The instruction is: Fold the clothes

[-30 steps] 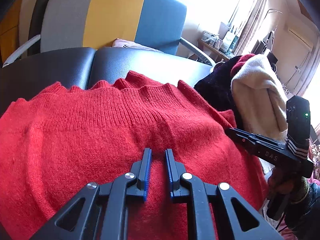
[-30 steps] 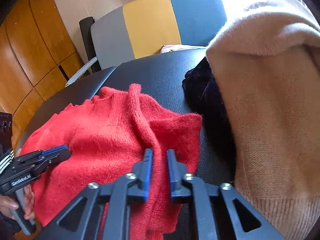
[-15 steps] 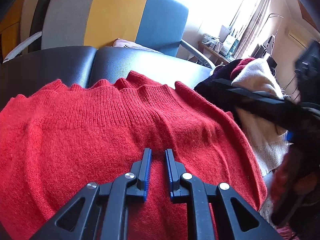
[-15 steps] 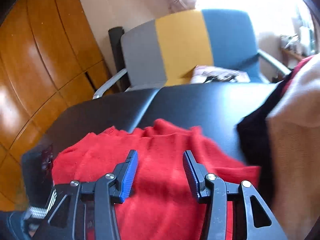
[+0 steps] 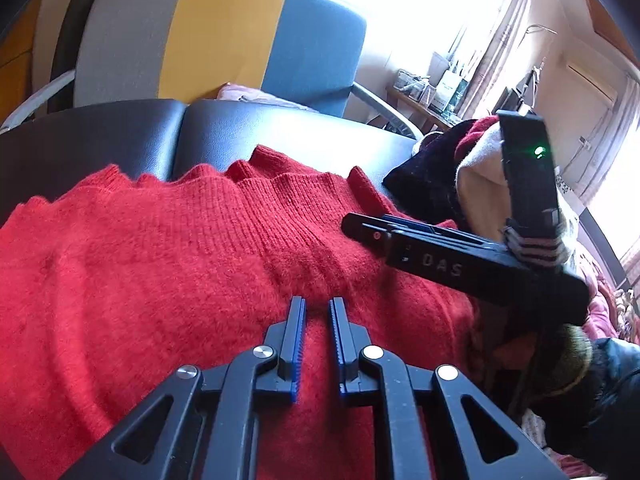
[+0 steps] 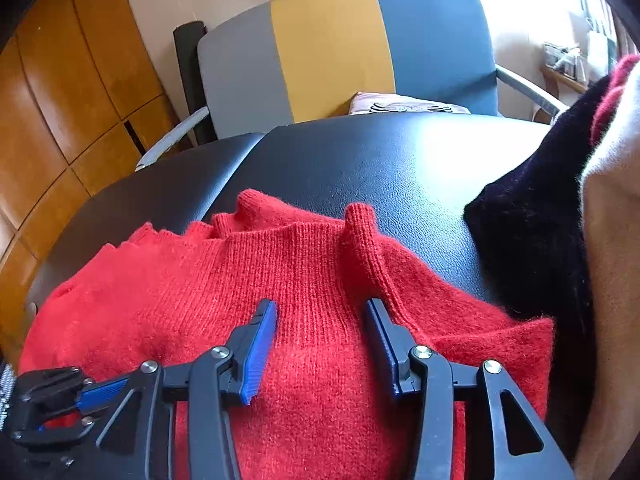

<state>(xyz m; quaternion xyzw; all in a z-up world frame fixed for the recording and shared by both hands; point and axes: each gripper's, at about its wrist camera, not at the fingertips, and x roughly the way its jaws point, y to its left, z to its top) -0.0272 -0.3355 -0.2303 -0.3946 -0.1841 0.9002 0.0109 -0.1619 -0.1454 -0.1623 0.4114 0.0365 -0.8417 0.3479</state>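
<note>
A red knit sweater (image 5: 168, 264) lies spread on a black padded table (image 5: 280, 128), its ribbed hem toward the far side. It also shows in the right wrist view (image 6: 248, 280). My left gripper (image 5: 317, 304) hovers low over the sweater's middle with its jaws nearly together and nothing between them. My right gripper (image 6: 320, 312) is open above the sweater's right part, next to a raised fold (image 6: 360, 236). The right gripper also shows in the left wrist view (image 5: 360, 226). The left gripper shows at the right wrist view's lower left (image 6: 48, 396).
A pile of other clothes, a black garment (image 6: 532, 240) and a cream sweater (image 6: 616, 240), lies at the table's right. A grey, yellow and blue chair (image 6: 332, 48) stands behind the table. Wooden cabinets (image 6: 60, 100) are at the left.
My right gripper opened and swung left from the sweater's right edge to over its middle right. The left gripper stayed in place, jaws nearly together.
</note>
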